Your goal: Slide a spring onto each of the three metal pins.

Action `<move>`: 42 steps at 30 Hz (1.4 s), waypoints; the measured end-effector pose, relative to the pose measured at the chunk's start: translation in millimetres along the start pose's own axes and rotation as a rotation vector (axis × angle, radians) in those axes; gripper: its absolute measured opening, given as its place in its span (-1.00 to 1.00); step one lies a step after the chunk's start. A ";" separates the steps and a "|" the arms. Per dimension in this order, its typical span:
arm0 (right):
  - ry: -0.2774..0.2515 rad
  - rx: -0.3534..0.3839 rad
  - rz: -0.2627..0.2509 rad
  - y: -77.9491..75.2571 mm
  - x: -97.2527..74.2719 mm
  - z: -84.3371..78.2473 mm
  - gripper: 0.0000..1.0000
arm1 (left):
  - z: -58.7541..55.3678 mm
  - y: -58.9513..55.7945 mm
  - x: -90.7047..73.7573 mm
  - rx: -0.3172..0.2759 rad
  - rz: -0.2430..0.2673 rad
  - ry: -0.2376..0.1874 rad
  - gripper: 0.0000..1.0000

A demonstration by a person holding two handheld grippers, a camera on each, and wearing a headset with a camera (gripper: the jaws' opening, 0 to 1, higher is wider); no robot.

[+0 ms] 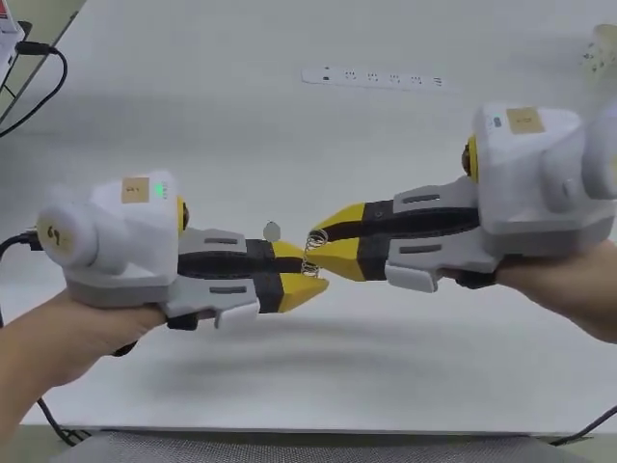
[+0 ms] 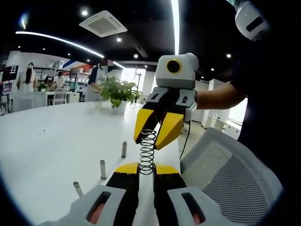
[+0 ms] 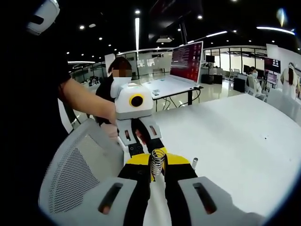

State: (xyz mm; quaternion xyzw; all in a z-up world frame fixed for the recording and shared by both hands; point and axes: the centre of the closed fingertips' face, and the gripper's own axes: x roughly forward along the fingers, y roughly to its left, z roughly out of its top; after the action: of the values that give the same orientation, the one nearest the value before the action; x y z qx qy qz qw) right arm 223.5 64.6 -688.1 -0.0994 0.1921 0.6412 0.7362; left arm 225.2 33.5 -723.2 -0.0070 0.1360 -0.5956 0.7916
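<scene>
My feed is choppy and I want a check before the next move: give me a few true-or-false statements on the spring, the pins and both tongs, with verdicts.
1. One spring spans between the left tongs and the right tongs, above the table. True.
2. Each of the three pins already carries a spring. False: all three are bare.
3. The pins lie flat on the table. False: they stand upright in a row.
4. A power strip lies on the table beyond the grippers. True.
5. The left tongs gape wide open. False: they are closed on the spring's end.
</scene>
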 end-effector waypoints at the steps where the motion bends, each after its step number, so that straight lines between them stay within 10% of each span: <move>1: -0.001 0.001 -0.001 0.0 0.1 0.0 -0.84 | 0.0 0.2 -0.2 0.001 0.002 -0.001 -0.94; 42: 0.007 -0.031 -0.052 -11.9 -5.8 -0.5 -0.84 | -28.2 23.8 -26.7 -0.012 0.134 0.075 -0.14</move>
State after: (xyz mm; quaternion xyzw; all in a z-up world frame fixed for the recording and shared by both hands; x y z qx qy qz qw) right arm 234.5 57.3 -687.3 -0.1177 0.1822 0.6245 0.7503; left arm 234.6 69.9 -749.0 0.0198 0.1694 -0.5405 0.8239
